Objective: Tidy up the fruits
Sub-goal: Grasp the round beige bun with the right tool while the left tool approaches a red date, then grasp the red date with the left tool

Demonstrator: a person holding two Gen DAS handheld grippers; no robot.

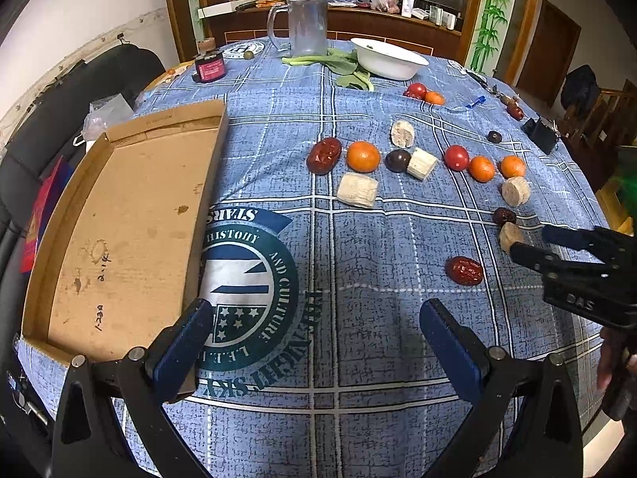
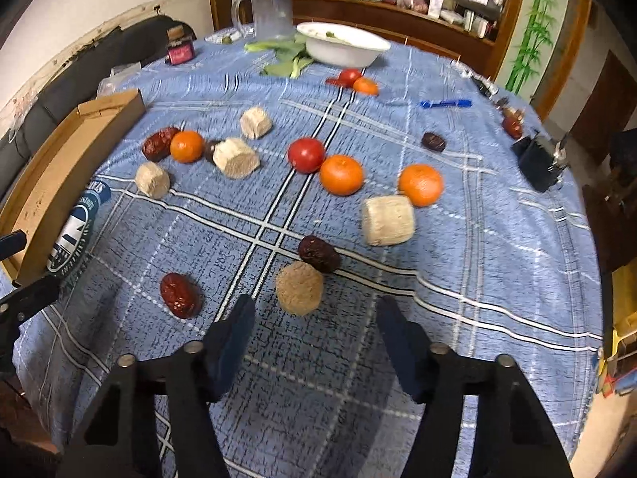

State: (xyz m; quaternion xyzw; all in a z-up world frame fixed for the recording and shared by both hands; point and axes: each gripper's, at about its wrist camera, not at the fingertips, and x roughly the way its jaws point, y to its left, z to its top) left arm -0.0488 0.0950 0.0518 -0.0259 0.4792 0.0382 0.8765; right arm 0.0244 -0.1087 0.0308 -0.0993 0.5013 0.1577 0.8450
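Fruits lie scattered on the blue checked tablecloth [image 1: 358, 239]: tangerines [image 1: 362, 156] [image 2: 341, 174], red tomatoes [image 1: 456, 157] [image 2: 305, 154], red dates [image 1: 464, 270] [image 2: 180, 294] and pale cut cylinder pieces [image 1: 357, 190] [image 2: 299, 287]. An empty cardboard tray [image 1: 119, 219] lies at the left. My left gripper [image 1: 318, 338] is open and empty above the cloth beside the tray. My right gripper [image 2: 314, 318] is open and empty, just short of a pale piece and a dark date [image 2: 318, 253]. It also shows in the left wrist view [image 1: 533, 245].
A white bowl [image 1: 388, 57] with leafy greens [image 1: 342, 65] beside it, a clear mug [image 1: 304, 26] and a small red jar [image 1: 209, 65] stand at the far end. A black box [image 2: 537, 163] and a blue clip [image 2: 446, 103] lie at the right. A dark sofa sits left.
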